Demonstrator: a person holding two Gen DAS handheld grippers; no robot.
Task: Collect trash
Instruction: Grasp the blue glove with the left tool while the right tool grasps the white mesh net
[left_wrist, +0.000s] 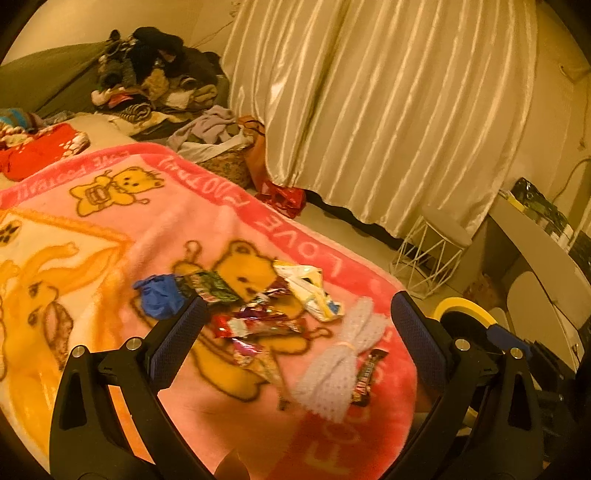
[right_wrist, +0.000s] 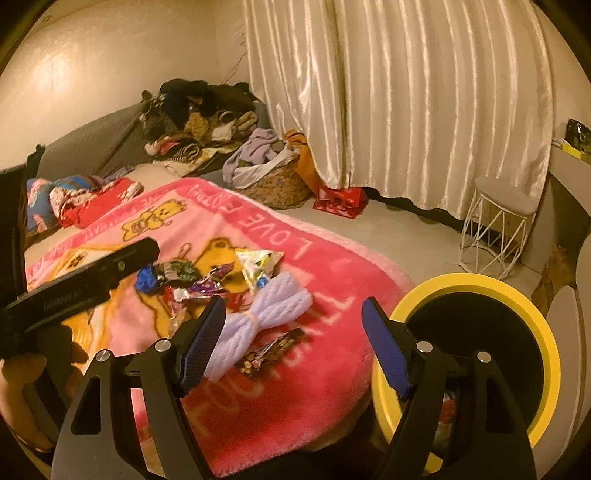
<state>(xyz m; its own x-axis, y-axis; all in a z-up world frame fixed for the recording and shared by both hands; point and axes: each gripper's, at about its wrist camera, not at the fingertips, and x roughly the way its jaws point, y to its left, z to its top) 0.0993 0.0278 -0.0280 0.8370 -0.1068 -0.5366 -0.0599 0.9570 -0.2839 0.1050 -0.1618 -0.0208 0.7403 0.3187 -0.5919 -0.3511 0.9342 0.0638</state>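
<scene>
Both grippers are hovering above the pink bear blanket (left_wrist: 110, 236) covering the bed. Left gripper (left_wrist: 297, 325): tongs spread wide, holding nothing. Right gripper (right_wrist: 293, 317): tongs likewise spread, empty.

Wrappers (left_wrist: 258, 321) are lying scattered near the blanket's foot edge: a white-yellow packet (left_wrist: 314, 291), a dark green packet (left_wrist: 210, 286), a crumpled blue piece (left_wrist: 159, 297), possibly a glove, blur prevents certainty. A candy bar wrapper (right_wrist: 271, 350) is lying closest to the corner, touching a lilac knitted bow (right_wrist: 266, 310).

A yellow-rimmed bin (right_wrist: 469, 354) is standing just beside the bed's corner, under the right gripper's right finger. A wire stool (right_wrist: 495, 225) is standing by the curtain (right_wrist: 406, 103).
</scene>
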